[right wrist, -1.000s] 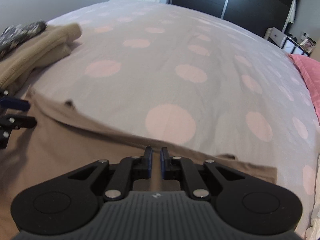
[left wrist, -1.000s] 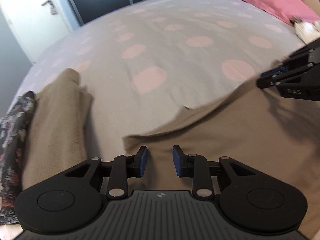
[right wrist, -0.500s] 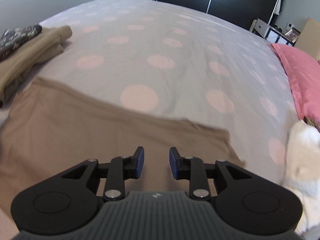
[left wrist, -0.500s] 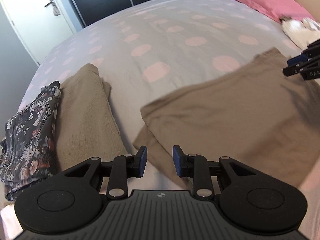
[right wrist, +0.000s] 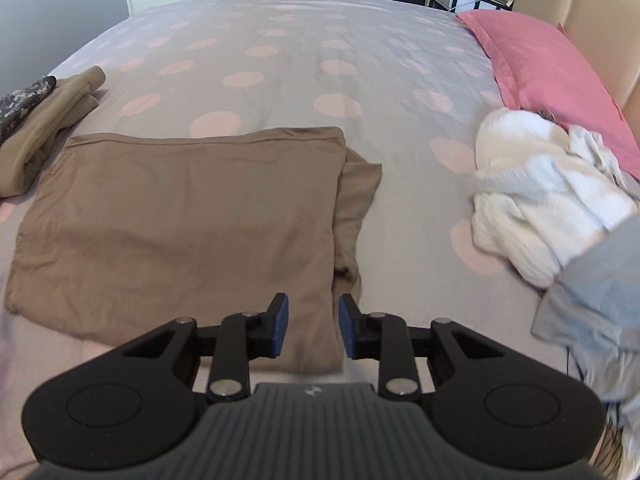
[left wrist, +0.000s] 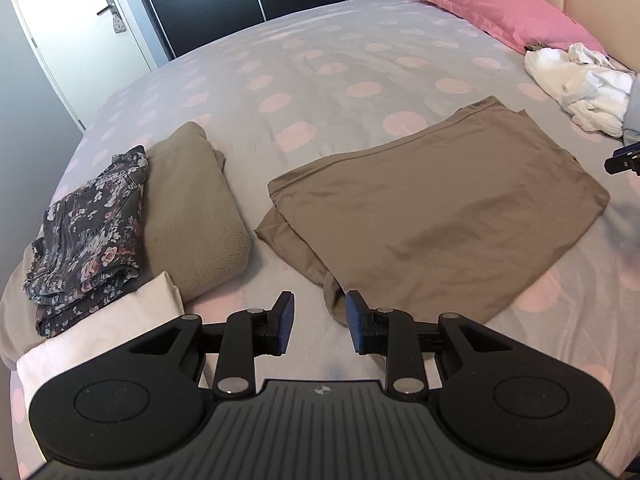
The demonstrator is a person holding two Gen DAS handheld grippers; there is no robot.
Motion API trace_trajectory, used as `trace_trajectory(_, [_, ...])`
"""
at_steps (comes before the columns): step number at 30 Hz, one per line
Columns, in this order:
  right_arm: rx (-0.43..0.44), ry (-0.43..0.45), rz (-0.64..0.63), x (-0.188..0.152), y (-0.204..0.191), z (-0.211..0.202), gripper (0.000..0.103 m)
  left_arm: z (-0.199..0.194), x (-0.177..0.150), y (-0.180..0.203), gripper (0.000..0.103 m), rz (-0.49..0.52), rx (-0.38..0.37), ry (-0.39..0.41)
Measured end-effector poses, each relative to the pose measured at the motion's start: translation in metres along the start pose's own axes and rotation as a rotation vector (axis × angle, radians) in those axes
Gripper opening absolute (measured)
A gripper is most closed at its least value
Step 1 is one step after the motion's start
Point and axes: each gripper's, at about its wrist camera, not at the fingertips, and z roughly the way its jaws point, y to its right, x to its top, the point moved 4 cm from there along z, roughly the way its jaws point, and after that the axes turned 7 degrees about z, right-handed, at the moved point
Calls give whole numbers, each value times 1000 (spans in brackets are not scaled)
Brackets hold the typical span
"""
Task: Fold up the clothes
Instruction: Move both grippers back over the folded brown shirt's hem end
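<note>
Where both grippers gape, brown garment lies ahead.

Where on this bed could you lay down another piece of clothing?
The widest bare stretch of bedspread lies beyond the flat brown garment, toward the wardrobe. A narrow strip runs between that garment and the white pile. The left edge is crowded: folded stack, floral piece, white cloth.

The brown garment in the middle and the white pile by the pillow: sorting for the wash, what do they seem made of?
The brown garment looks like thin, smooth jersey knit, matte: it lies flat with fine creases. The white pile looks like thicker, textured terry or waffle-like cloth, bulky and soft; the exact fibre cannot be told.
</note>
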Motion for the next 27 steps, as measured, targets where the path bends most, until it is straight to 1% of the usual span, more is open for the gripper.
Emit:
trace_trajectory(3, [-15,7,3,-12,4,-20,30,-15,-6,2,26,11,3,32])
trace_trajectory(5, [-32,2,24,-18,8,-29,30,-22,-9,0,26,6,2,32])
trace_trajectory(7, [-42,2,32,-22,11,-31,31,-26,-13,-2,26,-15,0,29])
trace_trajectory(10, [-32,-13,40,-27,13,-26,31,-28,-22,-2,27,-58,-38,14])
trace_trajectory(12, [-14,-30,46,-31,13,-18,32,-26,-27,2,34,-70,-61,11])
trace_trajectory(13, [-5,-38,48,-33,14,-14,32,-24,-30,5,38,-63,-70,9])
trace_trajectory(15, [12,-55,54,-36,14,-7,32,-15,-36,14,38,-36,-77,-3])
trace_trajectory(17, [39,-57,55,-34,14,-2,32,-3,-42,23,38,-4,-80,-32])
trace_trajectory(19, [85,-71,88,-32,16,4,32,8,-46,30,38,21,-90,-46])
trace_trajectory(22, [110,-98,143,-31,22,16,34,22,-51,36,38,46,-120,-68])
trace_trajectory(24, [96,-104,164,-31,28,25,35,31,-52,34,38,36,-143,-73])
trace_trajectory(27, [93,-121,207,-29,37,39,35,42,-52,35,38,32,-169,-64])
